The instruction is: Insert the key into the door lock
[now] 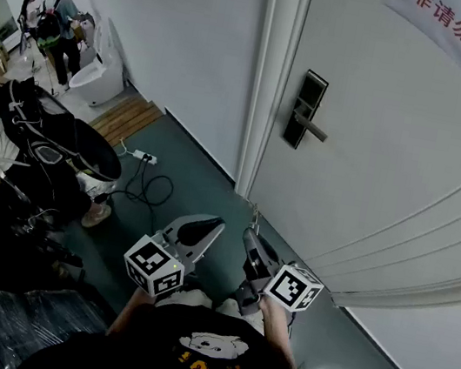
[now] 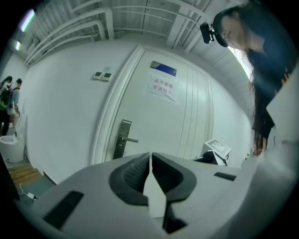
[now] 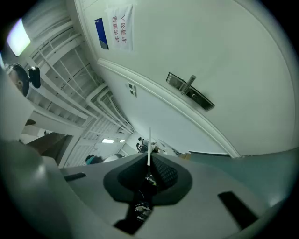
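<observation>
Key is held clamped in the right tongs — only its thin pale blade is seen, edge-on, standing out past the jaw tips. The left tongs are closed, jaw against jaw, with nothing caught between them. In the head view both tools are seen low and close to the body, side by side and pointed toward the door, well apart from it. Dark green floor lies between, with a white power strip and its black cable beside the wall. On the white door, the dark lock plate with its lever handle is mounted near the frame — a paper notice with red characters is fixed higher up. At the far left, people are gathered.
</observation>
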The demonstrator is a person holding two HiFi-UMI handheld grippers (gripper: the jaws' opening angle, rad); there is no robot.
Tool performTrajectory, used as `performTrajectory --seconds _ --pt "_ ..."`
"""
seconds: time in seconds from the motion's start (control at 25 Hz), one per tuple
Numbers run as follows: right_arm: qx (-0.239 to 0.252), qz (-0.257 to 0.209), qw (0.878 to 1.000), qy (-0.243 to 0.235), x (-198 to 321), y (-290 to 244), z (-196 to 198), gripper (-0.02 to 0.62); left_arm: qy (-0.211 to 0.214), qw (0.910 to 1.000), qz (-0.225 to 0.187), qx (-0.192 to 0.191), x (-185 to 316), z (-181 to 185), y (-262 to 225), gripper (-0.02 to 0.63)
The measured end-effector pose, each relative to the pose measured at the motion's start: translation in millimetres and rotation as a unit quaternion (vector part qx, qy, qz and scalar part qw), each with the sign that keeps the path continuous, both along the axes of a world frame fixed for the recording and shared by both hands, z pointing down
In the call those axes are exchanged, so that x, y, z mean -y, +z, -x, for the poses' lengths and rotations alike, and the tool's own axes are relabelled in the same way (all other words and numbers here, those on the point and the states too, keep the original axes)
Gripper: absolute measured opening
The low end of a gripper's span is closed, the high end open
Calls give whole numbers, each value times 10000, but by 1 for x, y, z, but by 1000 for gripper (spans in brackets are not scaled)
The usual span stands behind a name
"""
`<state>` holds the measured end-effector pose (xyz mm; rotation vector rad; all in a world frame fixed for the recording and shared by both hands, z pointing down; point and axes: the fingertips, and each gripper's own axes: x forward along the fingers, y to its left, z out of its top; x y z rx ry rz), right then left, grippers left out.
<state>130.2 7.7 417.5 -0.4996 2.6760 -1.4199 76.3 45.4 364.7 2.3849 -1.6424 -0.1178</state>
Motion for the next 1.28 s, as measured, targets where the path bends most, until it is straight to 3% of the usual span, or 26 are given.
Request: performTrajectory --seconds 0.72,1.28 --pt "-53 123 9970 763 -10 8 54 20 747 9971 -71 149 -11 57 9 23" --pt "-139 419 9922 1168 0 26 63 20 1260 9916 141 244 7 66 31 23"
